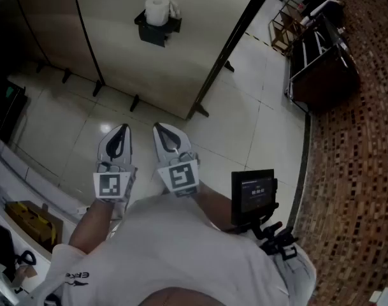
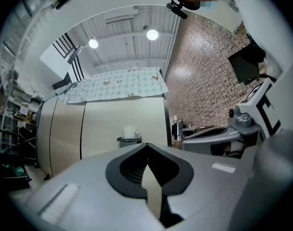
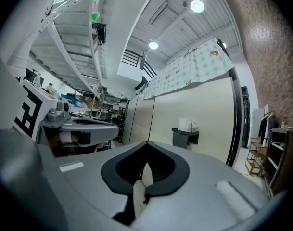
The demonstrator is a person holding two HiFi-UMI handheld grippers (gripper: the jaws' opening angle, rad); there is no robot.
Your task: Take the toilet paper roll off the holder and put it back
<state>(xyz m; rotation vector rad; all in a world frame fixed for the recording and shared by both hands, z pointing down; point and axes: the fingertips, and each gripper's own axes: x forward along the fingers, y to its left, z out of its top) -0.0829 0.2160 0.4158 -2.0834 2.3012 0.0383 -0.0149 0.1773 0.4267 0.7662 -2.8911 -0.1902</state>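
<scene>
One roll stands on end on the holder. Its long axis is vertical and a flat end faces up. A bit of loose paper shows at its side, toward the post. The holder is a dark bracket fixed to a beige panel.

Both grippers are well short of the holder, low over the floor, side by side, tips aimed at the panel's foot below the holder.
- Left gripper: jaws closed tip to tip, nothing between them.
- Right gripper: jaws likewise closed and empty.

Neither one touches the roll or the holder. In the left gripper view the holder sits beyond the jaw tips, a little to their left. In the right gripper view it sits beyond them and to their right.

Surface below the holder: pale glossy tiles. The panel rests on short black feet. The black post runs along the panel's edge, right of the holder. Past the post, farther from the holder, stand a dark cart and a brick wall. A patterned cloth drapes over the panel top, above the holder. Round lamps glow in the ceiling higher up.
</scene>
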